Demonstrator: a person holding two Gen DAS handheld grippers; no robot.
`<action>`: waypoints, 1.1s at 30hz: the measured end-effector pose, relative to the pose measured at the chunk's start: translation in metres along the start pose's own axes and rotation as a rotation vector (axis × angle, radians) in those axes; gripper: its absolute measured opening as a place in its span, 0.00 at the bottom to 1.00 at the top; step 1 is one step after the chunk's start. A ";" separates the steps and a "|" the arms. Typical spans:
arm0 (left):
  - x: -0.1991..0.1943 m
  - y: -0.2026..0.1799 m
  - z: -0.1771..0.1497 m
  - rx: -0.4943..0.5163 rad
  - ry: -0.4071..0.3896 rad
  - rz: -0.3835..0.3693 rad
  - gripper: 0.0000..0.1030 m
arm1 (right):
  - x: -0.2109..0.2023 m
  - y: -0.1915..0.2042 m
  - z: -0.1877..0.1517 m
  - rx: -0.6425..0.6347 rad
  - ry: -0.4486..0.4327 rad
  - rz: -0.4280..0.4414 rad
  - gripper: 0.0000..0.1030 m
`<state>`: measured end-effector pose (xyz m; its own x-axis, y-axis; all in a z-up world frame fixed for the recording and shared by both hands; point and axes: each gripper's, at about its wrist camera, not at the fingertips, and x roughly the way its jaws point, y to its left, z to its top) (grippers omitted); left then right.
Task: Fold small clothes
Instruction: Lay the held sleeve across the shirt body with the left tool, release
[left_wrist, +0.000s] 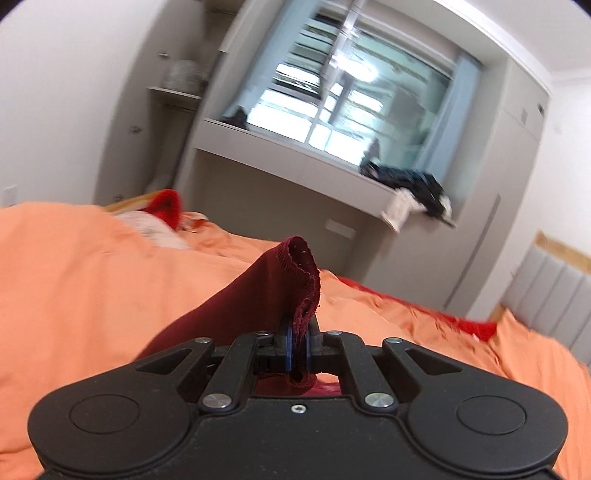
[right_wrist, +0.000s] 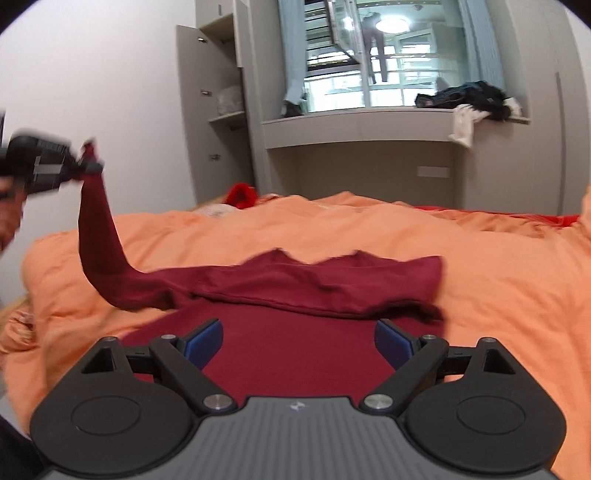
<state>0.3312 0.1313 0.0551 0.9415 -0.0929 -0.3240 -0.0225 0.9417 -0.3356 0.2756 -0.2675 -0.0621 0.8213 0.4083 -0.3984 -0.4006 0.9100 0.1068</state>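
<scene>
A: The left gripper (left_wrist: 299, 336) is pinching a hemmed end of the dark red garment (right_wrist: 295, 291), probably a sleeve, and is holding it up in the air. Its jaws are pressed together on the cloth. The rest of the garment is lying on the orange bedcover (right_wrist: 480, 258), partly folded over itself.

B: And the right gripper (right_wrist: 297, 341)? I am seeing its blue pads (right_wrist: 207, 338) standing wide apart, with nothing between them.

A: Yes, it is hovering over the near part of the garment and is not gripping it. This is what I am worrying about. If the left one is pulling the sleeve across while nothing is holding the body down, I think the whole garment is going to slide on the soft cover and the fold that is lying there is going to open.

B: The left grip is also looking thin to me. Only the hem edge is sitting between the pads, so a quick pull is maybe making it slip out.

A: The bedcover is wrinkled too, so the fold is perhaps coming out crooked
</scene>
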 end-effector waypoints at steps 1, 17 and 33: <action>0.014 -0.017 -0.002 0.022 0.013 -0.006 0.06 | -0.003 -0.007 -0.002 0.001 -0.009 -0.012 0.90; 0.247 -0.234 -0.170 0.330 0.430 -0.081 0.06 | -0.044 -0.122 -0.019 0.314 -0.011 -0.061 0.90; 0.274 -0.258 -0.182 0.353 0.517 -0.202 0.82 | -0.044 -0.126 -0.019 0.352 -0.006 -0.084 0.90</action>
<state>0.5341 -0.1964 -0.1086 0.6305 -0.3391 -0.6982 0.3319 0.9309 -0.1524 0.2819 -0.4015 -0.0754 0.8483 0.3307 -0.4134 -0.1682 0.9088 0.3818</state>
